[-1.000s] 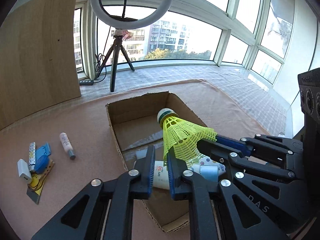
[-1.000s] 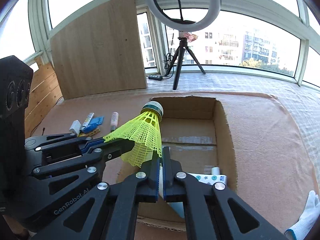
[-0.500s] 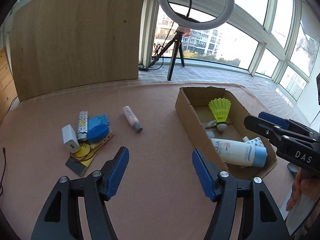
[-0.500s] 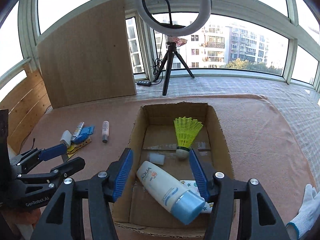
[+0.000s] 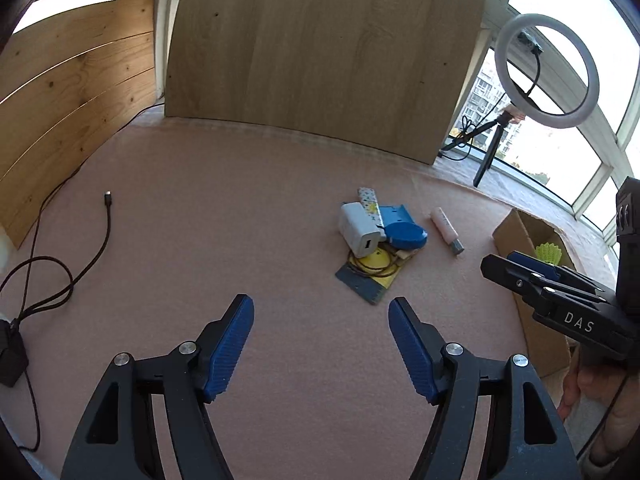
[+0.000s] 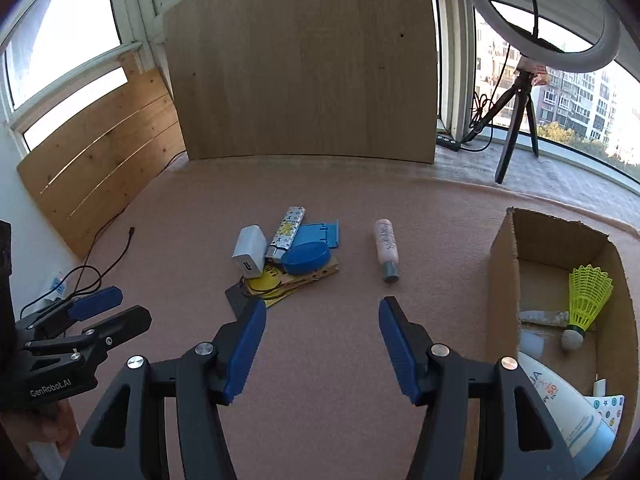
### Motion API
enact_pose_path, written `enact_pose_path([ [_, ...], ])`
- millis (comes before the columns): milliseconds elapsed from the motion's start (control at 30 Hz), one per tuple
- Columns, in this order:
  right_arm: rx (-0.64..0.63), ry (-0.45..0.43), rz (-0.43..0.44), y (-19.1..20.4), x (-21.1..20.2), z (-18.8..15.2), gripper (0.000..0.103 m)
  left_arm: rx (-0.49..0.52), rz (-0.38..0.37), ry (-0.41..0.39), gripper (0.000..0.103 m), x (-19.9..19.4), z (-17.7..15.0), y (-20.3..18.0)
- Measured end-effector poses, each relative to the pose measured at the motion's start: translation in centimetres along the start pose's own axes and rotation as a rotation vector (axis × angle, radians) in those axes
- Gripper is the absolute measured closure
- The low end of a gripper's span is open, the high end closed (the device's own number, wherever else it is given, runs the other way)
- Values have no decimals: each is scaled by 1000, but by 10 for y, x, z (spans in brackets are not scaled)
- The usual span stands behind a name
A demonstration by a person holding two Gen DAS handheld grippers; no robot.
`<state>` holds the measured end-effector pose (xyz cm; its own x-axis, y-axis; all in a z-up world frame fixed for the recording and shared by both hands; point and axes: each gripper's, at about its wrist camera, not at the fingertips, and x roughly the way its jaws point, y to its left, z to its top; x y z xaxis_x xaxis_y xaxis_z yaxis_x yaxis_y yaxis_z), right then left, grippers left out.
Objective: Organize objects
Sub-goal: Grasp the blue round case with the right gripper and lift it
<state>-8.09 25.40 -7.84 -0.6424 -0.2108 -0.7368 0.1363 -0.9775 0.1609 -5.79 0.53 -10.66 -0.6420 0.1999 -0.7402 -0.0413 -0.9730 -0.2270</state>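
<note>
A cardboard box [image 6: 503, 264] stands at the right and holds a yellow shuttlecock [image 6: 587, 299] and a white sunscreen bottle [image 6: 560, 404]. A pile lies on the pink mat: a white charger [image 6: 249, 251], a patterned lighter [image 6: 289, 233], a blue oval case [image 6: 306, 257] and a yellow tag [image 6: 265, 282]. A pink tube [image 6: 385, 249] lies beside the pile. My right gripper [image 6: 322, 346] is open and empty, just short of the pile. My left gripper [image 5: 321, 346] is open and empty, further left; the pile [image 5: 376, 236] is ahead of it.
A wooden board [image 6: 300, 64] leans at the back. A ring light on a tripod [image 6: 520, 92] stands at the back right. A black cable [image 5: 80, 256] runs along the mat's left side. Wood planks [image 5: 64, 116] line the left wall.
The shuttlecock was let go and now lies in the box. Both grippers opened, drew back from the box and swung left towards the pile.
</note>
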Motion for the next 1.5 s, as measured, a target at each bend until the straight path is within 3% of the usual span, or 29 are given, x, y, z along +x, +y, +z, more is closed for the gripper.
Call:
enact_pose_path([
  [233, -51, 98, -22, 11, 71, 19, 46, -98, 40, 4, 30, -9, -11, 55],
  [400, -102, 161, -40, 13, 115, 33, 46, -152, 57, 14, 30, -5, -19, 74],
  [533, -124, 179, -16, 13, 130, 37, 47, -163, 62, 26, 30, 0, -23, 77],
  [567, -135, 183, -21, 15, 131, 37, 56, -165, 60, 30, 30, 1, -23, 77],
  [633, -130, 179, -14, 15, 128, 36, 57, -165, 51, 36, 30, 6, -22, 73],
  [867, -87, 149, 9, 15, 100, 10, 57, -99, -12, 72, 29, 39, -7, 29],
  [1267, -27, 164, 6, -5, 19, -87, 57, 87, -136, 145, 29, 98, -6, -80],
  [1500, -94, 154, -7, -2, -2, -115, 57, 238, -170, 68, 30, 118, 4, -118],
])
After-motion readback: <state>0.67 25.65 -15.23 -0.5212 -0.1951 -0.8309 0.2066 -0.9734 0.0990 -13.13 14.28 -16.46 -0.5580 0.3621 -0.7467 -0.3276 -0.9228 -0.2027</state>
